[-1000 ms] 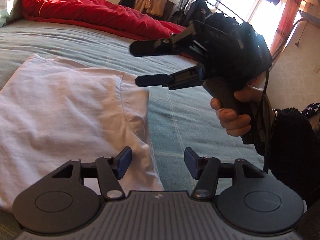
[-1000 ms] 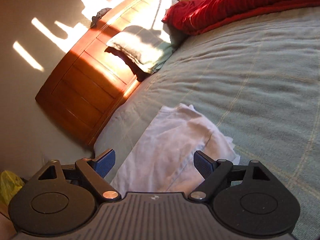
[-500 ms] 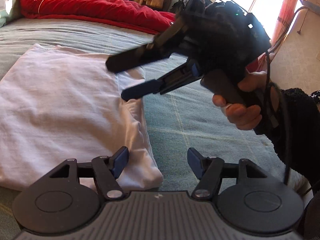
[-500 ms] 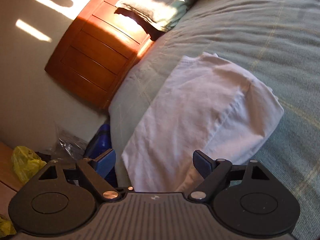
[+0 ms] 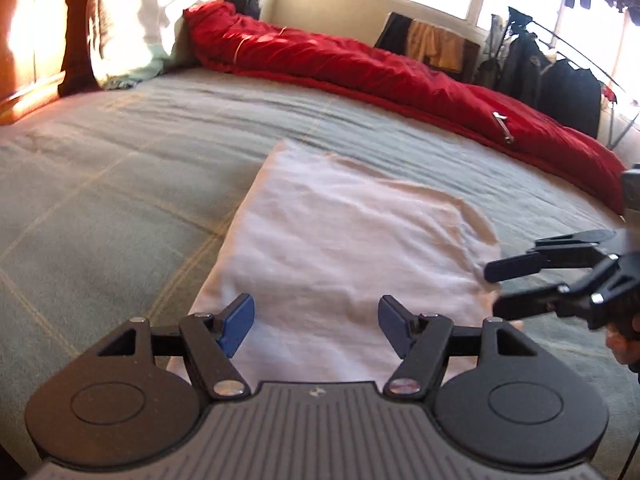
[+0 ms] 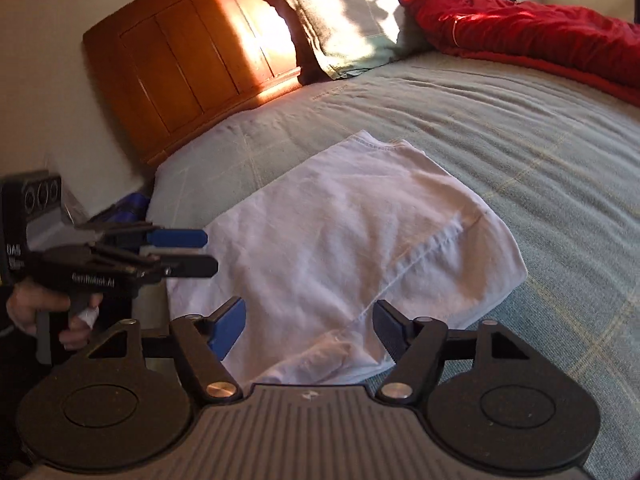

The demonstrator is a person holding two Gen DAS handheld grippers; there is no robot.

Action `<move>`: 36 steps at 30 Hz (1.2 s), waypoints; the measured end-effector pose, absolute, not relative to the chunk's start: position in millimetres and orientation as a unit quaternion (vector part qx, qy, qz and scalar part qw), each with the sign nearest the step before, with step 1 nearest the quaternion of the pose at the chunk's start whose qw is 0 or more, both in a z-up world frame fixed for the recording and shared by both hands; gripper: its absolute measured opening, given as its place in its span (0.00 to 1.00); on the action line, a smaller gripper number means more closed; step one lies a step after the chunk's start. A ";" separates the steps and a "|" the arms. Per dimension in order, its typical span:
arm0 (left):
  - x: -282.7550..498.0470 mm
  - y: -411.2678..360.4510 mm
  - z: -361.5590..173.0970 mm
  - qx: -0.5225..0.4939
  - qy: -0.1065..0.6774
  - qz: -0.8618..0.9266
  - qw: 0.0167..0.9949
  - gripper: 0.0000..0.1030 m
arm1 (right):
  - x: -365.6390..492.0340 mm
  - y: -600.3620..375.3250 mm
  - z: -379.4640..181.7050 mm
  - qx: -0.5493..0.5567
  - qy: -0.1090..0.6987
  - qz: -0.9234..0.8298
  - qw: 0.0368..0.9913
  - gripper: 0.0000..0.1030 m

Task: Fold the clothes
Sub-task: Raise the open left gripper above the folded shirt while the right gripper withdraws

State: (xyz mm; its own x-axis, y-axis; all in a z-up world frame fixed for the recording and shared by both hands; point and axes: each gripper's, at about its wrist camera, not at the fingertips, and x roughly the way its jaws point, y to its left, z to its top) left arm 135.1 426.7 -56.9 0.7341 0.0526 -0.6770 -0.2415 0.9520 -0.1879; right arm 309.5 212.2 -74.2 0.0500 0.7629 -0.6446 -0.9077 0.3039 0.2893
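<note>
Garment: one white T-shirt (image 6: 344,248), partly folded, lies flat on the green bedspread (image 6: 520,136) near the bed's edge. Two grippers flank its near corners, apparently staged for the next fold. Left gripper (image 5: 316,322): jaws apart and opening, gripping nothing. Right gripper (image 6: 308,326): jaws apart, closing, not yet pressing the cloth below them.

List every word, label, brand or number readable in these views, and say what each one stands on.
"GenRobot.AI", slightly blurred: on the side of the left claw body, right wrist view.
"DAS", with a second line beneath too blurred to read: on the black camera block at the back of that claw.
Small logo on each claw's ribbed base: a mark only, no letters.
White folded garment, green bedcover, red sleeping bag: no readable text.
</note>
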 end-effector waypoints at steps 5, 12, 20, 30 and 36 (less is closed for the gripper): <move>127.6 416.7 -51.8 -0.114 0.353 0.085 0.925 0.67 | 270.0 208.5 -69.7 -0.183 0.306 0.585 0.728 0.72; 118.1 386.7 -54.8 -0.082 0.365 0.056 0.926 0.70 | 223.2 200.9 -76.2 -0.280 0.257 0.594 0.709 0.72; 139.7 382.8 -19.1 -0.085 0.320 0.013 0.943 0.72 | 222.0 158.0 -39.7 -0.184 0.287 0.560 0.755 0.80; 277.1 430.5 -47.2 -0.086 0.345 0.070 0.932 0.71 | 216.2 106.9 -35.6 -0.139 0.298 0.503 0.800 0.83; 289.2 432.9 -55.5 -0.103 0.345 0.077 0.930 0.71 | 233.3 81.8 -36.5 -0.103 0.307 0.479 0.816 0.84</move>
State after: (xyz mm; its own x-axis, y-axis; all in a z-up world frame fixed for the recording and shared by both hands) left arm 289.2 432.9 -55.5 0.7502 0.0721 -0.6572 -0.2146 0.9668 -0.1390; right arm 233.3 81.8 -36.5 0.3538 0.7186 -0.5988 -0.8443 0.5208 0.1262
